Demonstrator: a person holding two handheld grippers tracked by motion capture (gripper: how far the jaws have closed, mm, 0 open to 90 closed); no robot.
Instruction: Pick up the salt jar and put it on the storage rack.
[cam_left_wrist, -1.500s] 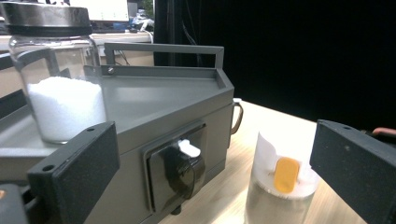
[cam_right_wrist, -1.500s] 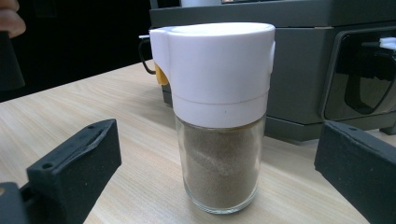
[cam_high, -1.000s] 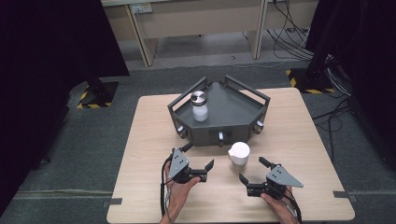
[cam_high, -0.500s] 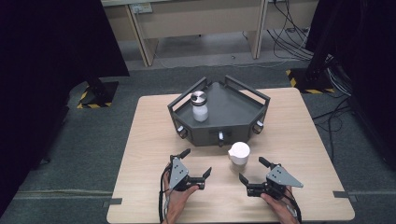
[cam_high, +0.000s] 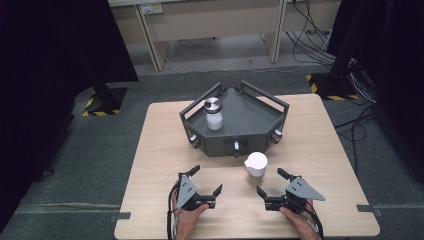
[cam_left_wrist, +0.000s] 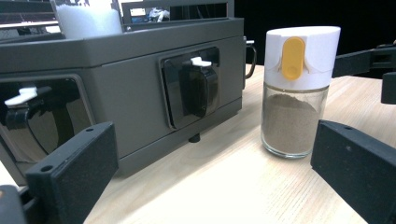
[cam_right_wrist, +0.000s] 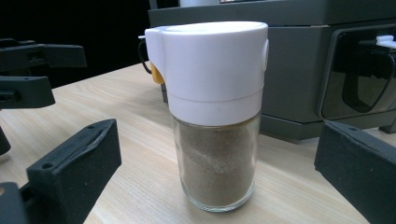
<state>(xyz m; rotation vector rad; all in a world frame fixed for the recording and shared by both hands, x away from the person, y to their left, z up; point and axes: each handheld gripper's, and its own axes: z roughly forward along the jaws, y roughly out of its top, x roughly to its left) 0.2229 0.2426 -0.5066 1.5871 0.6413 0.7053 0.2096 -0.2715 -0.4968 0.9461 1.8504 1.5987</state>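
A glass shaker (cam_high: 255, 166) of brown powder with a white cap stands on the table just in front of the dark grey tray (cam_high: 250, 117). My left gripper (cam_high: 206, 179) is open, to the shaker's near left with a gap between. My right gripper (cam_high: 270, 181) is open too, just near-right of it. In the left gripper view the shaker (cam_left_wrist: 299, 93) shows a yellow tab and stands ahead to the right of the open gripper (cam_left_wrist: 214, 140). In the right gripper view the shaker (cam_right_wrist: 212, 116) stands upright, centred ahead of the open gripper (cam_right_wrist: 217, 135), and neither jaw touches it.
Inside the tray stands a white jar with a metal lid (cam_high: 214, 114). The tray's front wall carries black latches (cam_left_wrist: 198, 86). Table edges lie close behind both hands. The left gripper (cam_right_wrist: 28, 70) shows at the left edge of the right gripper view.
My left gripper has drifted slightly toward the near edge of the table. The right gripper and the shaker have stayed where they were.
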